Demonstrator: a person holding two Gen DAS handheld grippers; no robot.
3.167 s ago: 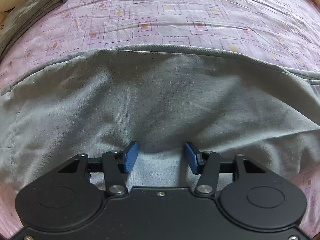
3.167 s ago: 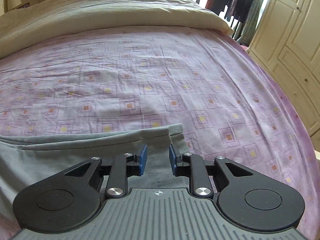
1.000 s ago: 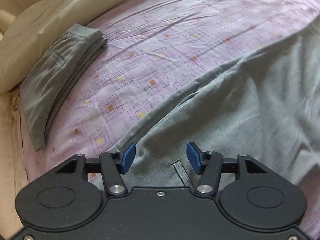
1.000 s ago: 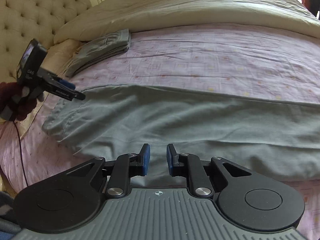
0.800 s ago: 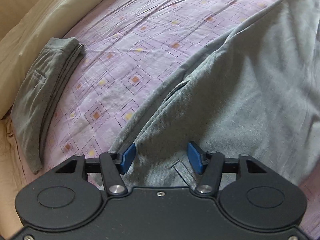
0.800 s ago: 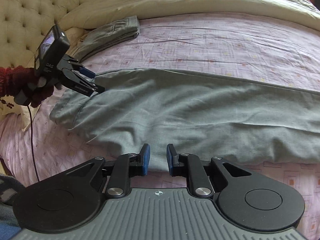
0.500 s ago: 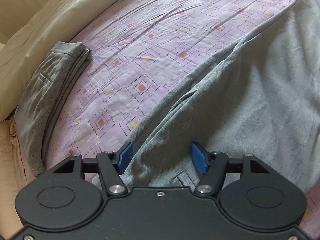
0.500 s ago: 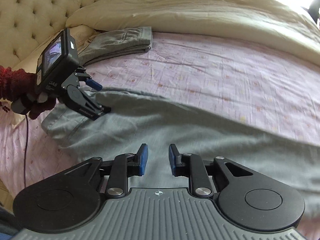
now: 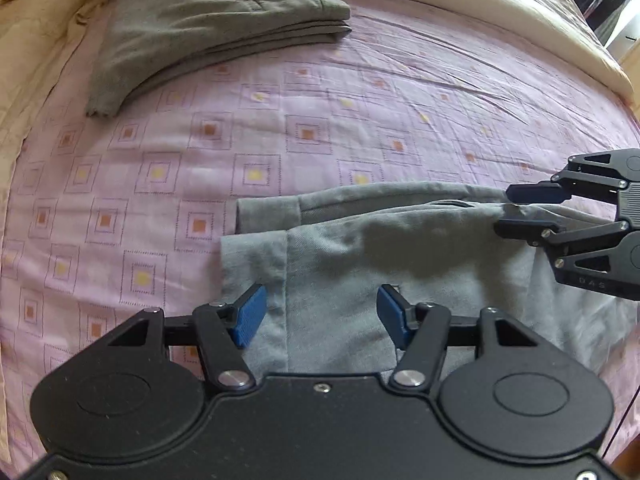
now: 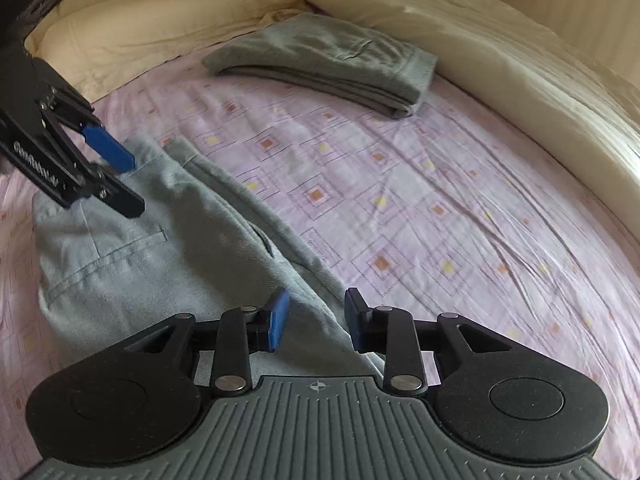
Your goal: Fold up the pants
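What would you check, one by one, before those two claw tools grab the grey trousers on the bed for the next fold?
1. Left gripper over the waistband end of the pants: ok.
2. Left jaws ready: closing, cloth between them, not gripped.
3. Right gripper at the pants' far edge: ok.
4. Right jaws ready: opening, pads clear of cloth, ok.
5. Pants flat: not ok, wrinkled.
6. Bedsheet free for folding: ok; folded pants lie apart.

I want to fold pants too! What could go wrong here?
The left gripper has closing jaws, the right gripper opening ones, both over the waistband end of the light grey pants. They might pinch one layer only, so the fold comes out crooked. Dragging could also rumple the pink sheet.
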